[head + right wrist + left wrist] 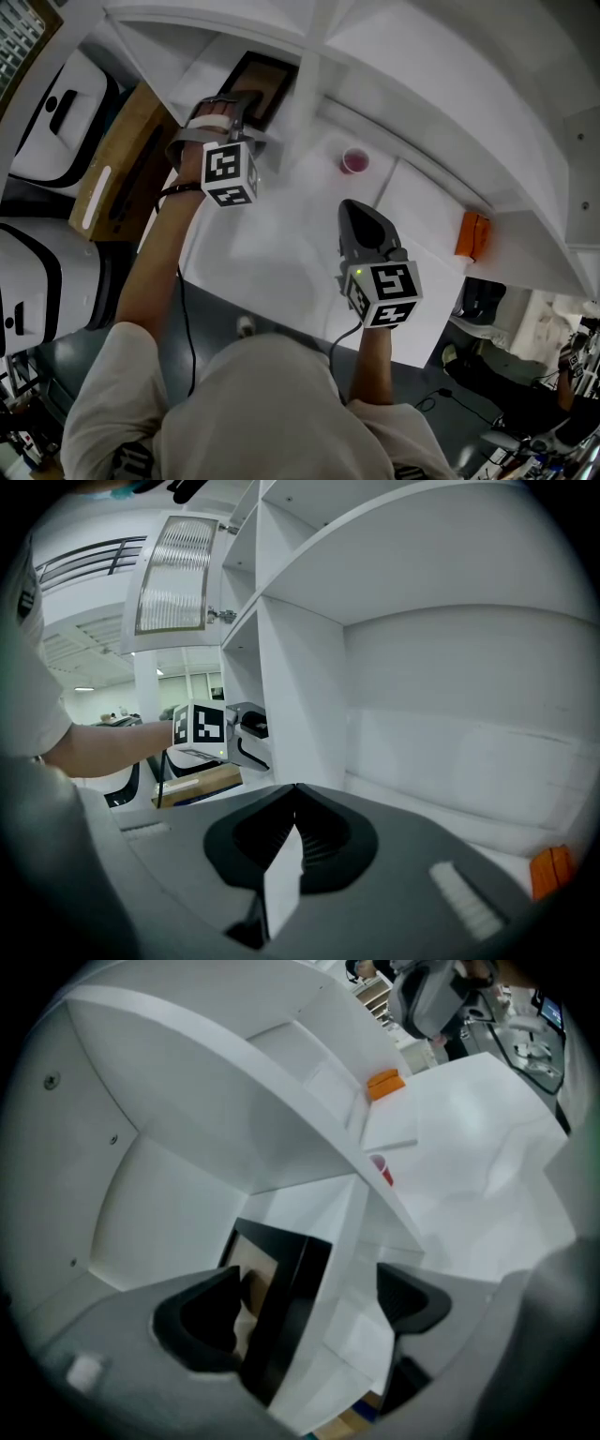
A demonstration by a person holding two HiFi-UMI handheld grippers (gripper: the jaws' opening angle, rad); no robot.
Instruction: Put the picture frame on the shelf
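The white shelf (441,66) fills my head view, with the picture frame (265,82) in its compartment at 11 o'clock. Only the left gripper view shows me the left gripper (305,1309) spread wide (frame edge and shelf divider (352,1269) both sit between the jaws). The right gripper (295,803), at 4 o'clock, is pressed together. A pink cup (354,161) sits at 1 o'clock and an orange block (472,234) at 3.
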